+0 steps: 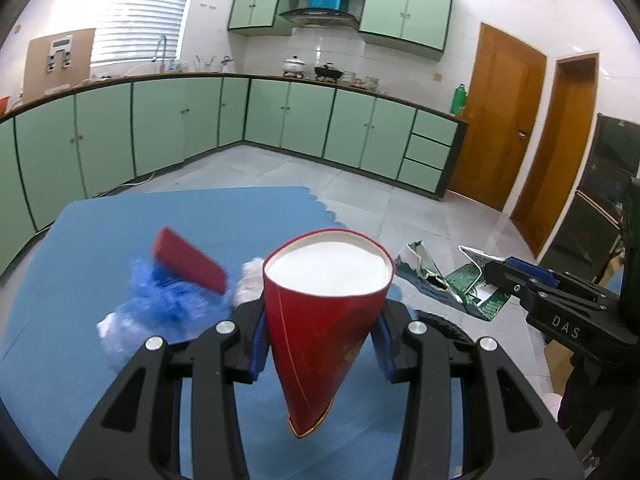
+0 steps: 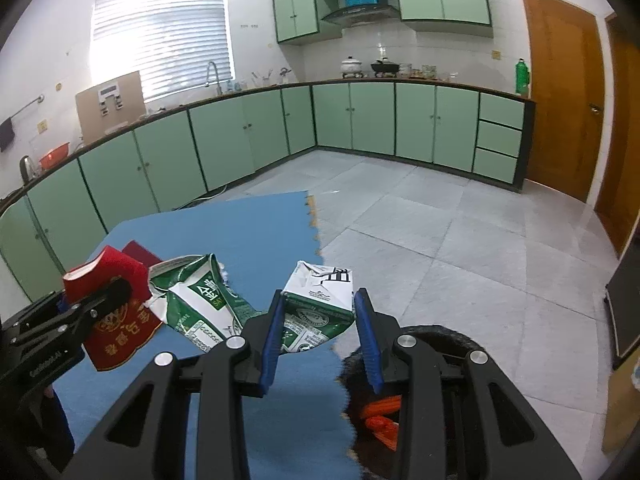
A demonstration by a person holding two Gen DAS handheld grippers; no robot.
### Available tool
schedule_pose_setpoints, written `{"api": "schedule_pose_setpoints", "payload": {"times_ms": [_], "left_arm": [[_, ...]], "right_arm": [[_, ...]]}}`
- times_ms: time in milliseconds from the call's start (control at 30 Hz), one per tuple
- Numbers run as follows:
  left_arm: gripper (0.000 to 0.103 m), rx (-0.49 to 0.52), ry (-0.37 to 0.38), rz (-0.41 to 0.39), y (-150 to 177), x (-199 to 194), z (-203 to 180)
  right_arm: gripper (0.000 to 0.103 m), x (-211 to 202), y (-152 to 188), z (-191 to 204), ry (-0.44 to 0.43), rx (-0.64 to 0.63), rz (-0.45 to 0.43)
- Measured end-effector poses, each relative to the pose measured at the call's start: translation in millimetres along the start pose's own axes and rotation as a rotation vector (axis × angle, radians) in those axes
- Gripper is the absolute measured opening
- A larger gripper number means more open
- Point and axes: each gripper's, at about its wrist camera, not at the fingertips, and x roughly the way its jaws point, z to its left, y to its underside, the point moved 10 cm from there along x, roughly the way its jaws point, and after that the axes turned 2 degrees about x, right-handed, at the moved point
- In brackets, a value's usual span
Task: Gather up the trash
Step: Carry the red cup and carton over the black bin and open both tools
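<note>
My left gripper (image 1: 320, 340) is shut on a squashed red paper cup (image 1: 320, 320), white inside, held above the blue mat (image 1: 60, 320); the cup also shows in the right wrist view (image 2: 120, 320). My right gripper (image 2: 320, 332) is shut on a crumpled green-and-white milk carton (image 2: 320, 304), also seen in the left wrist view (image 1: 476, 284). A second crushed green carton (image 2: 200, 300) lies on the mat between the grippers. A red box (image 1: 188, 260) and crumpled blue and white wrapping (image 1: 168, 304) lie on the mat to the left.
A black bin (image 2: 400, 420) with orange scraps inside stands below my right gripper at the mat's right edge. Grey tiled floor (image 2: 440, 240) stretches beyond. Green cabinets (image 1: 160, 128) line the walls, with wooden doors (image 1: 500, 120) at the right.
</note>
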Motion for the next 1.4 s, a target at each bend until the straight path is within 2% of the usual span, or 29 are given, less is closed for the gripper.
{"api": "schedule_pose_setpoints", "payload": {"times_ms": [633,933,1133,1400], "left_arm": [[0.041,0.102,0.171,0.032,-3,67,-122],[0.041,0.147,0.24,0.056,4,99,-178],[0.041,0.158,0.259,0.083,13,126,-198],[0.043,0.169,0.262,0.153,30,165,-213]], "right_arm": [[0.035,-27,3,-123,0.186,0.099,-0.026],[0.035,-14,21,-180,0.255,0.144,0.015],[0.035,1,36,-212,0.273,0.176,0.055],[0.035,33,57,-222,0.266,0.183,0.133]]}}
